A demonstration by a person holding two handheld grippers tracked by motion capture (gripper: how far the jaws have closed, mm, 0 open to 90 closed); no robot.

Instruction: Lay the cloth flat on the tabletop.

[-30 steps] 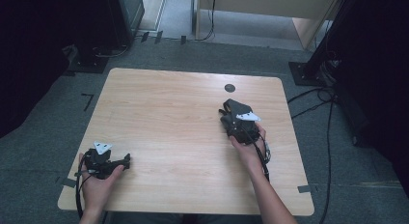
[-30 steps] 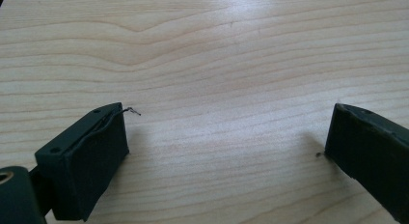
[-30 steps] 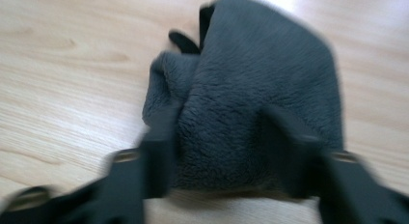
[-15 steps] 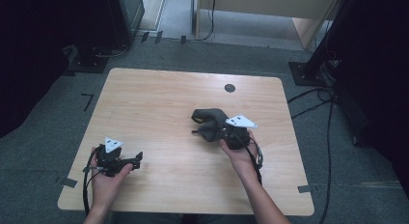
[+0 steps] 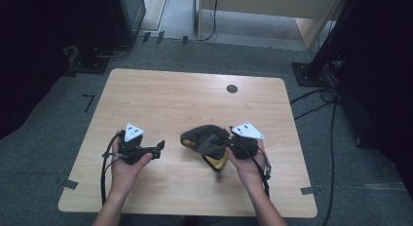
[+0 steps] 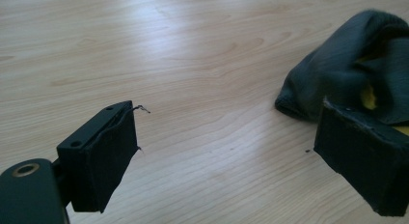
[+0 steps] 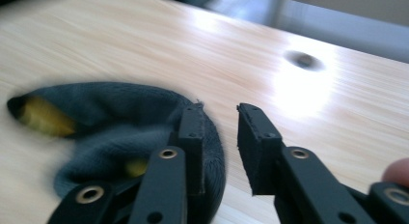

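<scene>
- Approaching grey sock (image 5: pixel 204 137) at centre frame with left gripper (image 5: pixel 158 149): fingers wide, empty, just closing slightly.
- Right gripper (image 7: pixel 219 137): fingers just parting, released beside sock.
- Next, likely: pinching the cuff.

No text, label, brand, number or sign could be read anywhere in the pictures.

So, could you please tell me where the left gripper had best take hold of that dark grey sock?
Probably at the rounded grey end of the sock that faces the open left gripper, coming in low across the table from the left. In the left gripper view that end lies folded and flat on the wood, thin enough for the jaws.
</scene>
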